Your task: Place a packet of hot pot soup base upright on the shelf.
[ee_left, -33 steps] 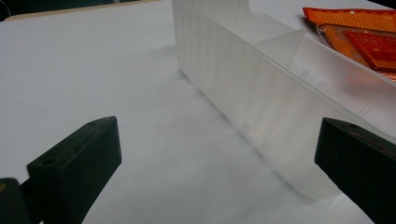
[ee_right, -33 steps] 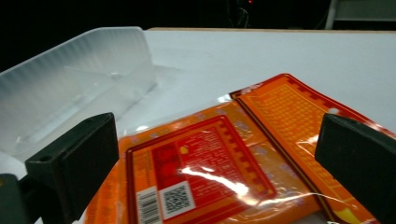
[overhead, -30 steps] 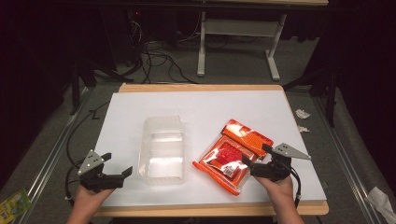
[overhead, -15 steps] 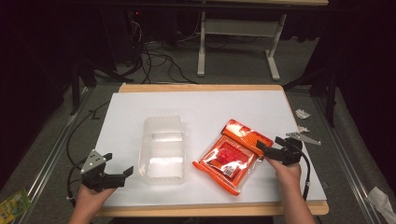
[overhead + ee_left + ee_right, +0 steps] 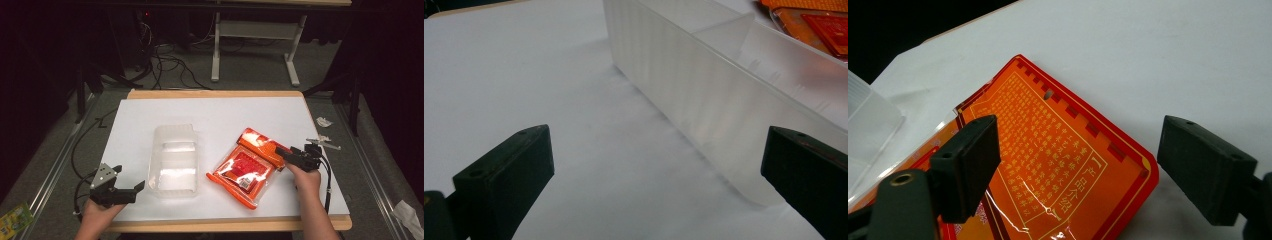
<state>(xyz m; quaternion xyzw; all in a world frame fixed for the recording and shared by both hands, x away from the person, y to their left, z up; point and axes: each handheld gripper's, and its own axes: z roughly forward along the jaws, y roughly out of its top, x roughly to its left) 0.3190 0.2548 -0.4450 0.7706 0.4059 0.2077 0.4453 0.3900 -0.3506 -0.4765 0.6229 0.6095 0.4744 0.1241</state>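
White table [image 5: 215,112], bare across its far half. Clear plastic tub [image 5: 174,160] left of centre, empty, lying flat. Orange packet [image 5: 248,166] just right of it, glossy, its header flap toward the right edge. Left gripper [image 5: 131,187] low by the tub's near corner, jaws apart, holding nothing. Right gripper [image 5: 281,152] over the flap, jaws wide. Likely trouble: slick film sliding away or folding when pinched flat against the table.

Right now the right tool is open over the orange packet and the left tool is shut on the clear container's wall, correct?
Not quite. The left tool is open, not shut: the left gripper view shows its jaws spread wide, with the clear container lying ahead between them, ungripped. The rest holds: the right tool is open over the orange packet.
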